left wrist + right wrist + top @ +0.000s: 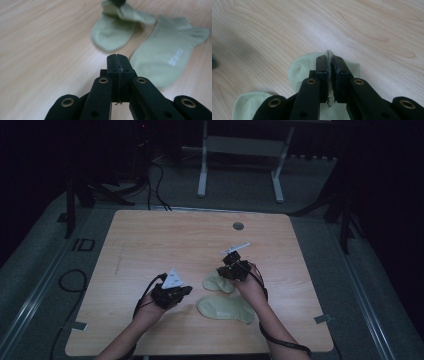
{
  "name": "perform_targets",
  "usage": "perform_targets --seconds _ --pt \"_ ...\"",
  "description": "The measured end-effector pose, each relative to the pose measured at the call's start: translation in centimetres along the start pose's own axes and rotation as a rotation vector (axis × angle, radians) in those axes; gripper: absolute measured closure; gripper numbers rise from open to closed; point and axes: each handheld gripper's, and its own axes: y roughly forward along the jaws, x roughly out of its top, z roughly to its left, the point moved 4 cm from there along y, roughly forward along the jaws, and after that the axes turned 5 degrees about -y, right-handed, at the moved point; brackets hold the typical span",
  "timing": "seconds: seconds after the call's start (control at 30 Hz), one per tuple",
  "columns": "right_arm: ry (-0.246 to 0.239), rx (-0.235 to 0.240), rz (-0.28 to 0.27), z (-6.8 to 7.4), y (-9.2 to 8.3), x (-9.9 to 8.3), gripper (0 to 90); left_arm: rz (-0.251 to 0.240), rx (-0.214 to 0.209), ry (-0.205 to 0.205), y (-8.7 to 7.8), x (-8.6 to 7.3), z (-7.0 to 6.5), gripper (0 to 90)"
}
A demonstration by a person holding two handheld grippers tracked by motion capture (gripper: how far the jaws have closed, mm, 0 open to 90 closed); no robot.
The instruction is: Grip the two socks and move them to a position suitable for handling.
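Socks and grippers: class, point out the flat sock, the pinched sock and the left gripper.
Flat sock (226,308): high view, middle of its foot.
Pinched sock (111,33): left gripper view, its toe half on the table.
Left gripper (117,60): left gripper view, between its closed fingertips.

Both grippers are black, the left gripper (172,295) and the right gripper (234,269) each topped by a grey three-cornered plate. Brass-ringed screw holes dot the jaw arms. Black cables trail along both bare forearms.

far sock (117,27) blurred, cuff under gripper
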Motion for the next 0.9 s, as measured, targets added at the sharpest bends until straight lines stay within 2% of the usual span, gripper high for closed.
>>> perform_targets --seconds 0.17,0.27,0.37,0.43,0.5,0.57,0.6,0.63,0.77,0.87,0.9 --pt "-0.002 0.005 -0.003 -0.1 -0.1 -0.2 84.3 0.029 -0.01 0.021 3.8 2.1 0.1 89.4" --pt "0.007 0.008 -0.007 -0.3 -0.1 -0.4 84.2 0.091 -0.006 0.036 6.2 2.4 0.2 89.5" --pt "0.014 0.015 -0.013 -0.6 -0.4 -0.6 84.1 0.144 0.009 0.055 8.0 2.0 0.5 89.5" --pt "0.013 0.02 -0.012 -1.1 -0.8 -0.9 83.9 0.133 0.006 0.036 8.3 2.0 0.9 89.5" --pt "0.015 0.011 -0.017 -1.6 -1.4 -1.1 83.8 0.147 0.022 0.044 8.2 2.1 1.1 89.5" --pt "0.017 0.006 -0.017 -1.8 -1.7 -1.3 83.6 0.151 0.021 0.038 8.2 2.0 1.3 89.5" --pt "0.025 -0.007 -0.021 -2.4 -2.1 -1.5 83.5 0.156 0.025 0.044 8.0 2.0 1.6 89.5" --pt "0.048 -0.026 -0.026 -3.7 -2.7 -1.9 82.4 0.156 0.02 0.042 7.9 1.9 1.7 89.5" --pt "0.089 -0.06 -0.025 -5.7 -3.7 -2.6 70.6 0.149 0.006 0.033 7.8 1.7 2.1 89.5" --pt "0.092 -0.069 -0.045 -6.2 -4.4 -2.7 70.7 0.151 0.003 0.04 7.8 1.7 2.1 89.4" --pt "0.09 -0.068 -0.047 -6.1 -4.5 -2.7 74.2 0.151 0.002 0.039 7.8 1.7 2.1 89.4"
